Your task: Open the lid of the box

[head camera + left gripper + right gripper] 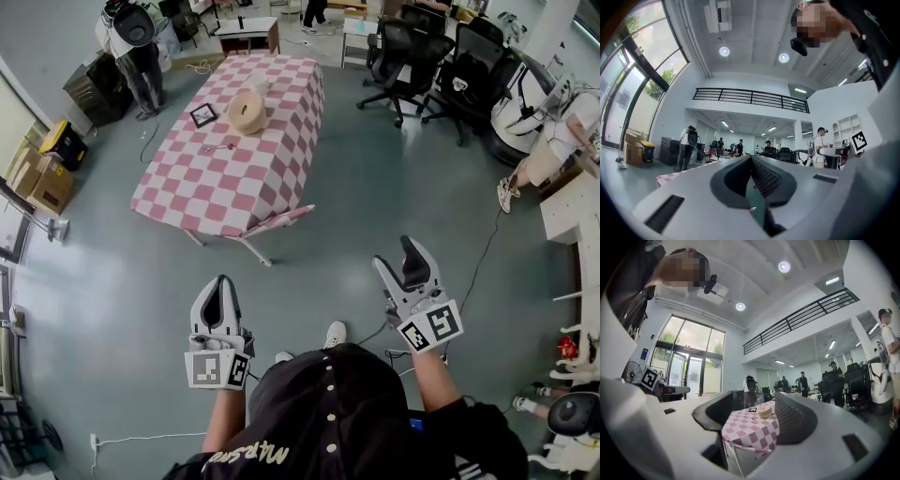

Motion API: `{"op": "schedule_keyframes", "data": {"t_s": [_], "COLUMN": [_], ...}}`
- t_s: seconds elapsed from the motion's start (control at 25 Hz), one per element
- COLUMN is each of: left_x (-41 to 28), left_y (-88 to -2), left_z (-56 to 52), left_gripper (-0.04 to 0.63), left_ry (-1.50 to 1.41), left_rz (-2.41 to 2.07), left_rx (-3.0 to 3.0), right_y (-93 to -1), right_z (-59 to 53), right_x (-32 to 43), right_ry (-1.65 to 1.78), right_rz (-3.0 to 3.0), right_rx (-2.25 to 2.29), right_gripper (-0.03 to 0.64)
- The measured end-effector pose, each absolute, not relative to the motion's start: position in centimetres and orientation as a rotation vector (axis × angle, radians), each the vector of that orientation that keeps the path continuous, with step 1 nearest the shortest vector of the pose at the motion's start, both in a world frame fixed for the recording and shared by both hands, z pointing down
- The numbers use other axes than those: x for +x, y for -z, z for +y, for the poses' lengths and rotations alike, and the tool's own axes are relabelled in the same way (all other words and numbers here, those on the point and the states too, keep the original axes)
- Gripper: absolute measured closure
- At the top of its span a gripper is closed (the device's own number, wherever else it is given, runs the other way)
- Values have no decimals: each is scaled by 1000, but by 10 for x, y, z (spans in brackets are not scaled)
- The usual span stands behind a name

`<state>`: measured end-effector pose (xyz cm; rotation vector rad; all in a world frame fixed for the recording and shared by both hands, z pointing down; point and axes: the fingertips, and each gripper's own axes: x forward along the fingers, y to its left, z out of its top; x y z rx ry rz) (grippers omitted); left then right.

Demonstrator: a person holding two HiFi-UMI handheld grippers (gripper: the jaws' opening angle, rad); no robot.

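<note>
A round tan box [247, 112] with its lid on stands on the far half of a table [197, 192] covered in a pink and white checked cloth. In the right gripper view the box [764, 411] shows small and far off, framed between the jaws. Both grippers are held low near the person's body, well short of the table. My left gripper [222, 281] is shut with nothing in it; its pads meet at the tips [751, 159]. My right gripper [396, 253] stands open and empty [752, 416].
A small black-framed square card [202, 115] lies left of the box. Black office chairs [405, 52] stand at the back right, cardboard boxes [42, 176] at the left wall. A person [131, 42] stands beyond the table's far left corner. Cables run over the floor.
</note>
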<state>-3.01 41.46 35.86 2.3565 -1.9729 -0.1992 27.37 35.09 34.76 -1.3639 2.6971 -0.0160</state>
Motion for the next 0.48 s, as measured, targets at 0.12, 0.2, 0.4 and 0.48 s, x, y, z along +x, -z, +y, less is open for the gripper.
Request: {"op": "schedule_keyframes", "data": {"t_s": [0.12, 0.2, 0.4, 0.48], "left_x": [-25, -24, -25, -24], "left_y": [-357, -356, -359, -359], "left_z": [413, 412, 409, 408], "left_gripper": [598, 598, 598, 598], "left_ry": [205, 205, 200, 195], "left_rz": [-1966, -1968, -1980, -1987], "left_rx": [2355, 2357, 2352, 2342], "right_y": [-347, -348, -352, -353], "right_z": [351, 350, 345, 343], "right_x": [275, 275, 270, 269], "right_ry": [11, 4, -12, -24], "right_rz": [2713, 2722, 2753, 2766], "right_rx": [-1353, -1345, -1332, -1328], "right_gripper": [299, 275, 216, 197]}}
